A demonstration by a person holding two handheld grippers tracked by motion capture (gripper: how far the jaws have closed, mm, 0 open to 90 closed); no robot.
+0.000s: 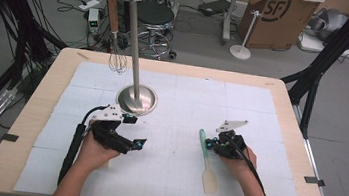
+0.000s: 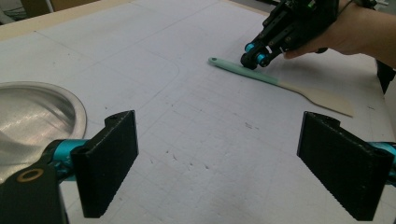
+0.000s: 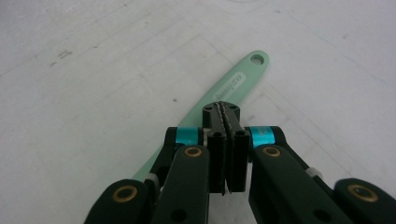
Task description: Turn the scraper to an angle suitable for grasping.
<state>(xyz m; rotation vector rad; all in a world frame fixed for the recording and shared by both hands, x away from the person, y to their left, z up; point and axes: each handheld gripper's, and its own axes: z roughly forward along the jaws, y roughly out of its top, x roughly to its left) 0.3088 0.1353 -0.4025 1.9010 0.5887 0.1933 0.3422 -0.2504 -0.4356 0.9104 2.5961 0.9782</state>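
Observation:
A spatula (image 1: 206, 162) with a mint-green handle and a cream blade lies flat on the white mat, right of centre. My right gripper (image 1: 208, 143) is at the handle's upper part. In the right gripper view the jaws (image 3: 222, 109) are pressed together with nothing between them, tips just over the green handle (image 3: 233, 86). My left gripper (image 1: 139, 144) rests on the mat near the stand's base, open; its wide-apart pads (image 2: 229, 158) have only bare mat between them. Farther off in that view are the spatula (image 2: 285, 86) and the right gripper (image 2: 254, 53).
A metal utensil stand (image 1: 136, 99) with a round dished base (image 2: 32, 116) stands at the mat's middle back; a whisk (image 1: 118, 61) with a wooden handle hangs from its top. The wooden table (image 1: 35, 111) borders the mat. Beyond it, a stool, cables and a cardboard box sit on the floor.

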